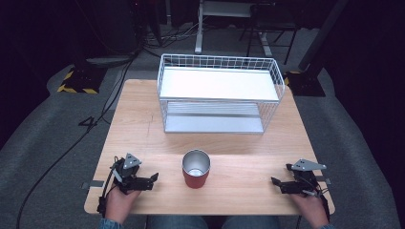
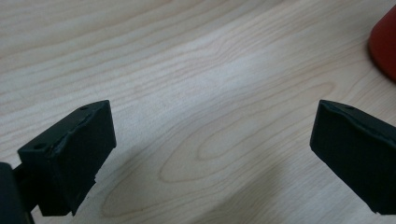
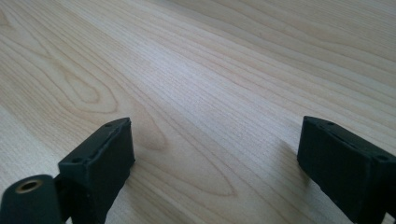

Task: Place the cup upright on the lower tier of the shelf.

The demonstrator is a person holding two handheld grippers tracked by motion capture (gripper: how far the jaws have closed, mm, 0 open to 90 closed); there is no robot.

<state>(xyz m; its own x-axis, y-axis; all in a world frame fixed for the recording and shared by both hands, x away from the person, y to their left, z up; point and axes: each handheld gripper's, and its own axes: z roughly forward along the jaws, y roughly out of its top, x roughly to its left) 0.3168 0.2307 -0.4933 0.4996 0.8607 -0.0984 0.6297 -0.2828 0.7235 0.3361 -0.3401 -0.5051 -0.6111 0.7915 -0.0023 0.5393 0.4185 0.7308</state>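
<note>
A red cup [image 1: 196,169] with a shiny metal inside stands upright near the front middle of the wooden table [image 1: 138,129]. My left gripper [image 1: 154,180] rests low at the front left, its jaws pointing right toward the cup and a short way from it. In the left gripper view the left gripper [image 2: 212,144] stands wide open over bare wood, and the cup's red edge [image 2: 385,44] shows at the upper right. My right gripper [image 1: 281,177] sits at the front right, pointing left. Seen from its own camera, the right gripper [image 3: 215,154] is open with nothing between its jaws.
A white wire rack [image 1: 219,93] with a white top shelf and a lower shelf stands at the back middle of the table. Cables run over the grey floor [image 1: 57,143] on the left. Dark stands and a table frame stand behind.
</note>
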